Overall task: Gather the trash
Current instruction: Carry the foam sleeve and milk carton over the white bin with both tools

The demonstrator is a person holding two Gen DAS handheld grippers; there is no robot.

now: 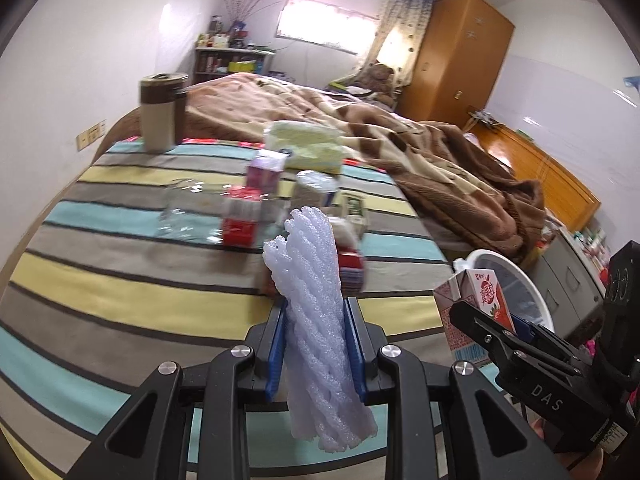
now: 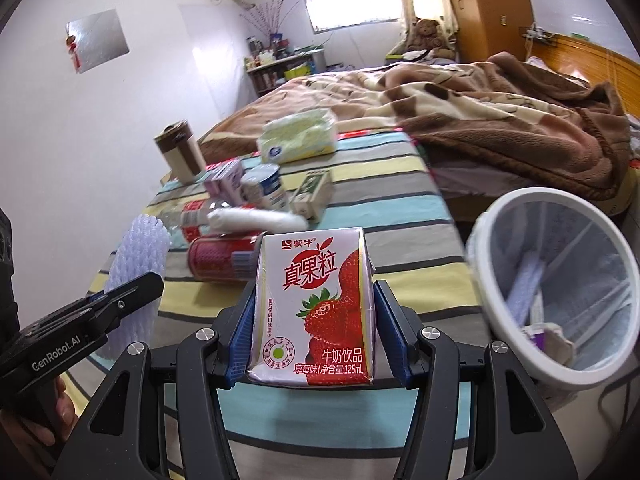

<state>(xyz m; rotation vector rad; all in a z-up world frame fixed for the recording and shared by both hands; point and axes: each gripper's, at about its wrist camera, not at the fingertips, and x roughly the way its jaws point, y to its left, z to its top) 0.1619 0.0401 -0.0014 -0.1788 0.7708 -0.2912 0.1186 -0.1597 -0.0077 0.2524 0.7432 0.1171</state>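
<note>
Above the striped tabletop (image 2: 400, 208), left of the white bin (image 2: 556, 280), the right gripper's (image 2: 316, 344) fingers clamp a strawberry milk carton (image 2: 316, 308); the left gripper's (image 1: 316, 352) fingers squeeze a foam net sleeve (image 1: 316, 300).

White walls (image 2: 168, 92) close in a small bedroom. Ahead of the gripper a bed (image 1: 304, 100) lies under a rumpled brown blanket (image 1: 452, 168), with a teddy bear (image 2: 428, 34) at its far end. Beyond it daylight glares through a small high window (image 1: 324, 20) beside a patterned curtain (image 1: 400, 28). A tall wooden wardrobe (image 1: 460, 56) stands far right, a cluttered shelf (image 1: 228, 58) far left.
</note>
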